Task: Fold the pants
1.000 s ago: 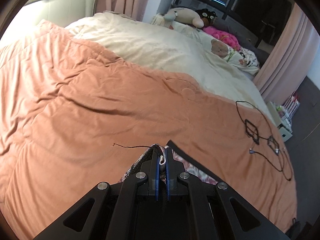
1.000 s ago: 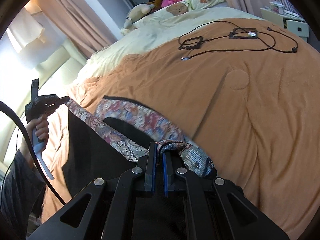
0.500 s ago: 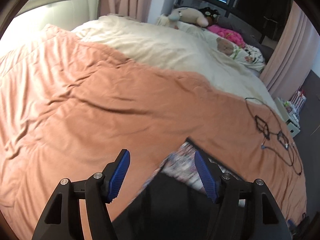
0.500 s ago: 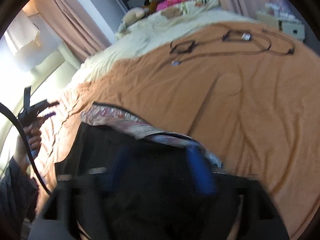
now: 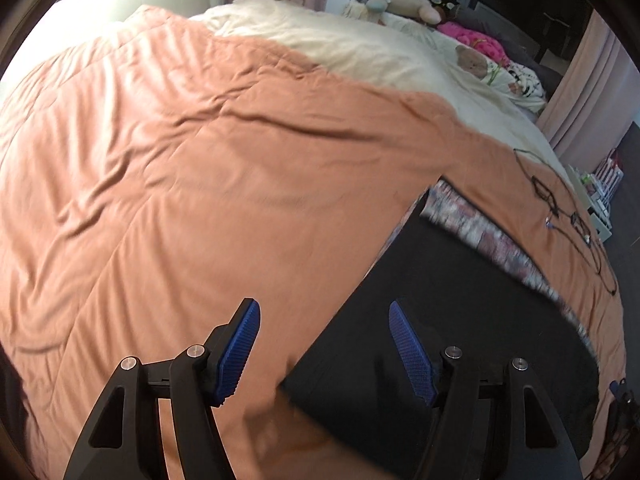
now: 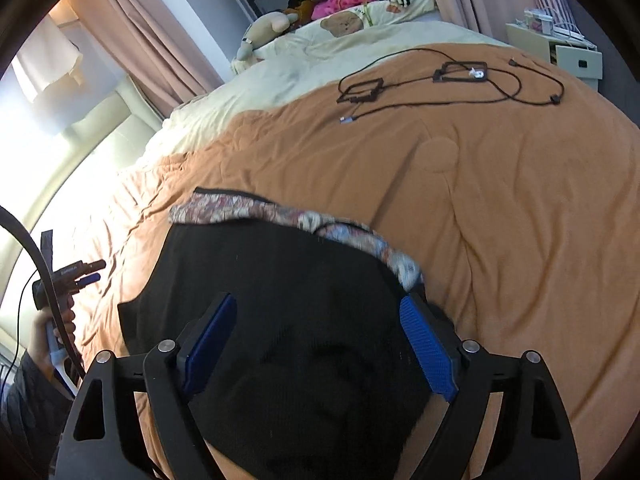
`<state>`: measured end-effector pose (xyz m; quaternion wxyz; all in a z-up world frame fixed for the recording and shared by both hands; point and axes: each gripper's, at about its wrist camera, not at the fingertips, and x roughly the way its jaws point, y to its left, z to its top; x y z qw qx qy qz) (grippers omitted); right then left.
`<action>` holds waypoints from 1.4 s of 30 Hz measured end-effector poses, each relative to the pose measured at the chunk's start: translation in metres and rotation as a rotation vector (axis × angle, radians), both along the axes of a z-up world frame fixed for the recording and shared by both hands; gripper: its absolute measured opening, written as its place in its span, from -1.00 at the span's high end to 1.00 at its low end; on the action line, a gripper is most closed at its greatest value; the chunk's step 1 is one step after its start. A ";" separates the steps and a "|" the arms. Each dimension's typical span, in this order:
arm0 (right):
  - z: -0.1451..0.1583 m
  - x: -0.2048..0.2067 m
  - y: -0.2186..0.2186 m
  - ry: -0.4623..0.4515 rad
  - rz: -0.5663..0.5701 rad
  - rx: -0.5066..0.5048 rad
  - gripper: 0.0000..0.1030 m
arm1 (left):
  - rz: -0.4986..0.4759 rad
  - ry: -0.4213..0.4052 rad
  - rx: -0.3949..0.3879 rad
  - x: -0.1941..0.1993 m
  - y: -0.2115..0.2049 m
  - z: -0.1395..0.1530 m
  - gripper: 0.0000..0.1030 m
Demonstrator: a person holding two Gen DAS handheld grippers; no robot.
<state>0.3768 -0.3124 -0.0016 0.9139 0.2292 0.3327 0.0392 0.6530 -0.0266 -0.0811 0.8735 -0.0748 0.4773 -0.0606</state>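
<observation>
Black pants (image 6: 288, 304) with a patterned floral waistband (image 6: 280, 216) lie flat on the orange blanket (image 6: 500, 208). In the left wrist view the pants (image 5: 460, 304) lie to the right, the waistband (image 5: 488, 240) at their far edge. My left gripper (image 5: 324, 344) is open and empty above the pants' left edge. My right gripper (image 6: 316, 344) is open and empty, hovering over the black fabric. The left gripper also shows at the left of the right wrist view (image 6: 86, 274), held in a hand.
Black cables with small frames (image 6: 452, 80) lie on the blanket beyond the pants. A cream duvet (image 5: 360, 52) and stuffed toys (image 6: 272, 24) lie at the bed's far end. A white bedside unit (image 6: 572, 52) stands at the right.
Both grippers were shut on the waistband a second ago; both have opened and let it go. The pants now lie flat and both grippers have pulled back.
</observation>
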 end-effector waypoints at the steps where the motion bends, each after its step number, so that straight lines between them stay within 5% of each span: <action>1: 0.001 -0.003 0.000 0.007 -0.002 -0.001 -0.63 | 0.002 0.010 -0.010 -0.006 0.003 -0.004 -0.34; 17: -0.020 -0.081 -0.012 0.073 -0.017 0.102 -0.63 | 0.005 0.163 -0.233 -0.063 0.011 -0.063 -0.16; 26: -0.050 -0.105 -0.022 0.099 0.039 0.282 -0.58 | 0.015 0.224 -0.313 -0.069 0.009 -0.091 0.01; 33: -0.071 -0.088 -0.030 0.096 0.081 0.437 -0.50 | 0.035 0.192 -0.372 -0.065 0.013 -0.100 0.01; 42: -0.087 -0.082 -0.052 0.022 -0.025 0.485 -0.50 | 0.069 0.116 -0.478 -0.062 0.018 -0.105 0.01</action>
